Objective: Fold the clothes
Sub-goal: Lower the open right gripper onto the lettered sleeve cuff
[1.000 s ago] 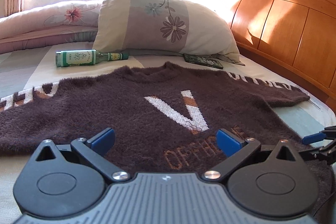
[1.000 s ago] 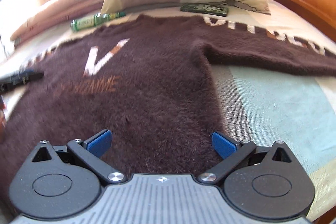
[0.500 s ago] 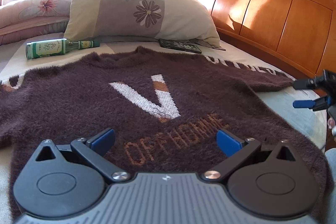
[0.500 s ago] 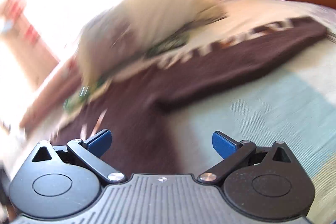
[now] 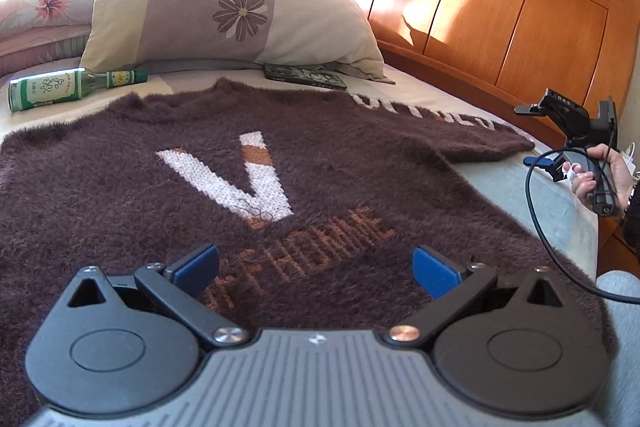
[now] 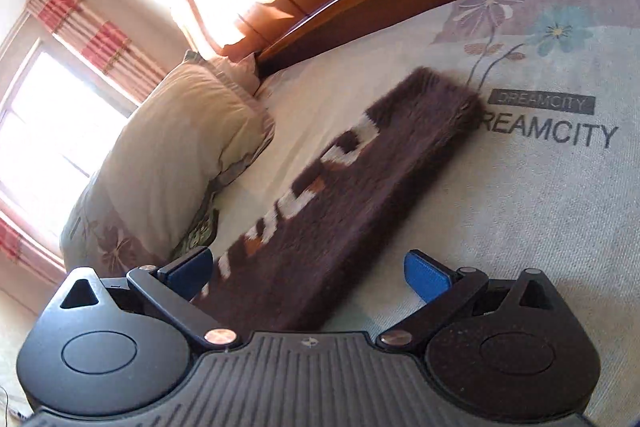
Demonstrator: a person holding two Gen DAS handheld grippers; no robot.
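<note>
1. Swinging away from the sweater's (image 5: 280,163) body, the right tool (image 6: 308,273) now looks along the outstretched sleeve (image 6: 352,179); its fingers are apart, empty.
2. Left tool (image 5: 314,267), also spread and empty, hovers over the hem.
3. Sweater lies flat on the bed (image 6: 520,227).
4. Advice: pinch the cuff fully, then carry it across the chest.

A: Sunlight is pouring through the window (image 6: 52,131), blowing it out and glaring on the headboard (image 5: 500,7)

B: Fisheye is bending the edges; the sleeve (image 6: 340,195) is looking slightly smeared
</note>
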